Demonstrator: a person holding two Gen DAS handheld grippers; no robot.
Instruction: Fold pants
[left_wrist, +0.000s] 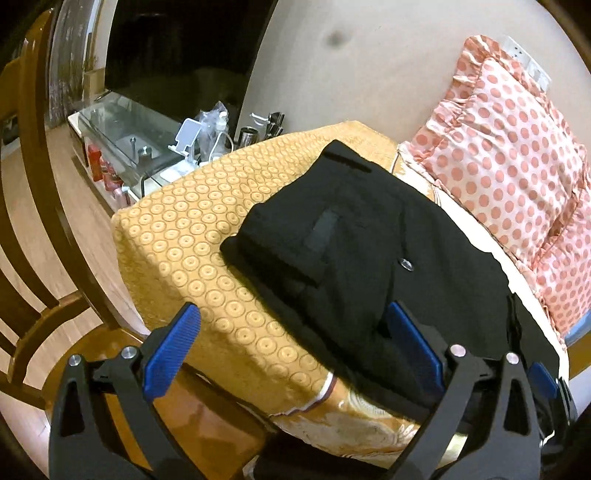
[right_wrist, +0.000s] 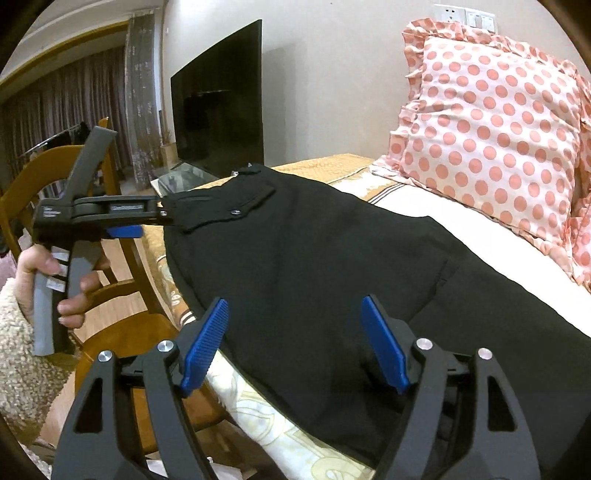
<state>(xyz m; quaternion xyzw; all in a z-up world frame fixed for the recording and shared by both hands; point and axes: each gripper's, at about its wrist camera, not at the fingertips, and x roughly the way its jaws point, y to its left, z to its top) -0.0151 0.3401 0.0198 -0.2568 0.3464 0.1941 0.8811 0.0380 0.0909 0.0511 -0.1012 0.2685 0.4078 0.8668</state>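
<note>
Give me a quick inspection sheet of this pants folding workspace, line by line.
Surface: bed with yellow circle-patterned cover.
Job's things: black pants lying partly folded, button visible.
Clutter: polka-dot pillow beside the pants.
Grippers: left hand-held gripper open over the pants' near edge; right hand-held gripper open above the pants.
Cables: white cable on the glass TV stand.
Surroundings: television, wooden chair, curtains.

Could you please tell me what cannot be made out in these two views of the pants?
- Right wrist view: the pants run off the lower right edge, so their leg ends are unseen.
- Left wrist view: a finger of the left gripper hides their near edge.
- Left wrist view: the items on the glass stand are too small to name.
</note>
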